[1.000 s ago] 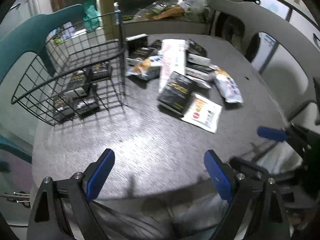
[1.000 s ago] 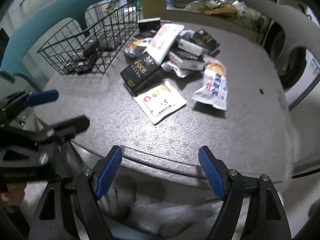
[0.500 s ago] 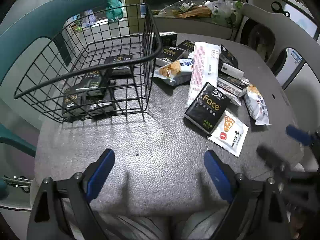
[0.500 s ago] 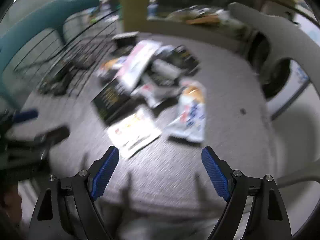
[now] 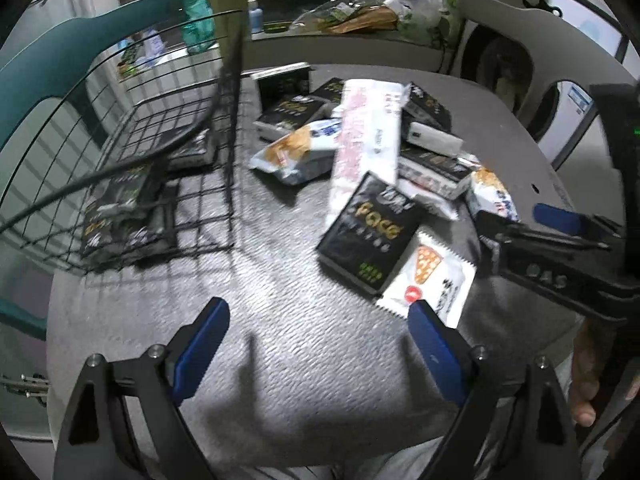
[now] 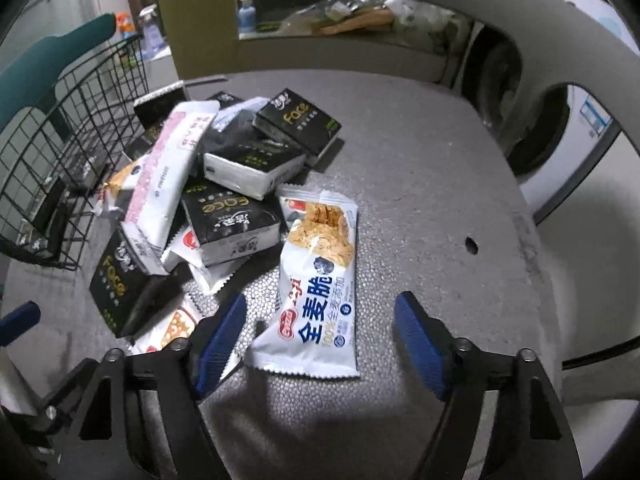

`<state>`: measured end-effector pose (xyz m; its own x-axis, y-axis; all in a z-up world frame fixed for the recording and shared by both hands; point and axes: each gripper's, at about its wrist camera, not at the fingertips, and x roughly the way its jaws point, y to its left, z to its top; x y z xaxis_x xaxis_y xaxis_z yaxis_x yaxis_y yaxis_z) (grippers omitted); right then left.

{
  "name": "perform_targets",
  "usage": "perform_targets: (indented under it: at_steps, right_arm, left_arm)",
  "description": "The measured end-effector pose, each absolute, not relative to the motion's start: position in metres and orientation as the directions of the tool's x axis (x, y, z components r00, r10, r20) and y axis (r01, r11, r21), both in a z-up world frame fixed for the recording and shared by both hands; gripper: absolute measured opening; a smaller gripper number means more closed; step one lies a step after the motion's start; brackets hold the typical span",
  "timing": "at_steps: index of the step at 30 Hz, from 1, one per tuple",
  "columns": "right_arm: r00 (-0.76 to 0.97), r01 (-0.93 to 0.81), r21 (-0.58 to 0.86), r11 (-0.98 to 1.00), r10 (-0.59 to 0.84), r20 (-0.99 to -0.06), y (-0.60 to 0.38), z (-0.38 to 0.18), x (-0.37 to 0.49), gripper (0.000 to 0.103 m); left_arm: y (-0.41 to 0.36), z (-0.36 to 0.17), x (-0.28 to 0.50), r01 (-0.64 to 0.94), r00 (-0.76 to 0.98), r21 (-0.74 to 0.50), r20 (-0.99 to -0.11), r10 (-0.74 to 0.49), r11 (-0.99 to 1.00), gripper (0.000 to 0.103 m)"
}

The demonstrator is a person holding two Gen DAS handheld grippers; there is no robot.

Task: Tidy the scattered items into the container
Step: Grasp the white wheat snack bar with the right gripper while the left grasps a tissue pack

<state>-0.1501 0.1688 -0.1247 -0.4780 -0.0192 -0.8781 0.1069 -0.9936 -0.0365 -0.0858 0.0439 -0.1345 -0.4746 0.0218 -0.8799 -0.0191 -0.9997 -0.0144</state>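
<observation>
A heap of black tissue packs and snack packets lies on the grey table (image 6: pixel 420 184). A black wire basket (image 5: pixel 132 168) at the left holds several black packs. My right gripper (image 6: pixel 320 340) hovers over a white-and-blue cracker packet (image 6: pixel 320 288); the packet's near end lies between the jaws, which are closing, pads apart from it. My left gripper (image 5: pixel 316 344) stands wide open above bare table, just short of a black "Face" pack (image 5: pixel 372 228) and a white pizza-print sachet (image 5: pixel 432 284). In the left wrist view the right gripper (image 5: pixel 560 236) shows at the right edge.
A long pink-and-white packet (image 6: pixel 168 176) lies across the heap. A teal chair (image 5: pixel 60 60) stands behind the basket and a grey chair (image 6: pixel 520 20) at the right. Bags and a bottle sit on a ledge beyond. The table's front edge is right below both grippers.
Both grippers moved forward over the table toward the heap. The right one swung right, onto the cracker packet, and its jaws narrowed. The basket now looms nearer in the left view.
</observation>
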Motion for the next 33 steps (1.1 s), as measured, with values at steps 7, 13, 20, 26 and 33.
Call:
perform_targets:
  at_steps: [7,13,20,26,33]
  right_arm:
    - [-0.443,0.099,0.007,-0.995,-0.05,-0.895,0.175,-0.136,-0.157,0.042]
    - [-0.452,0.102,0.021,-0.995,-0.065,-0.89,0.181,-0.131,-0.15,0.039]
    - [-0.463,0.1,0.022,-0.995,-0.066,-0.884,0.183,-0.124,-0.147,0.038]
    - [-0.466,0.087,0.023,-0.996,-0.061,-0.883,0.185,-0.119,-0.146,0.038]
    - [-0.457,0.083,0.035,-0.996,-0.07,-0.887,0.187,-0.125,-0.145,0.038]
  left_arm:
    - [0.056,-0.138,-0.11,-0.036,-0.481,0.0,-0.877,0.017,-0.999,0.091]
    - [0.058,-0.149,-0.127,-0.056,-0.457,-0.034,-0.888,0.056,-0.998,0.073]
    - [0.061,-0.158,-0.133,-0.083,-0.419,-0.067,-0.903,0.096,-0.994,0.055]
    - [0.06,-0.153,-0.134,-0.089,-0.422,-0.088,-0.899,0.118,-0.992,0.054]
    - [0.06,-0.154,-0.139,-0.09,-0.437,-0.072,-0.893,0.105,-0.993,0.065]
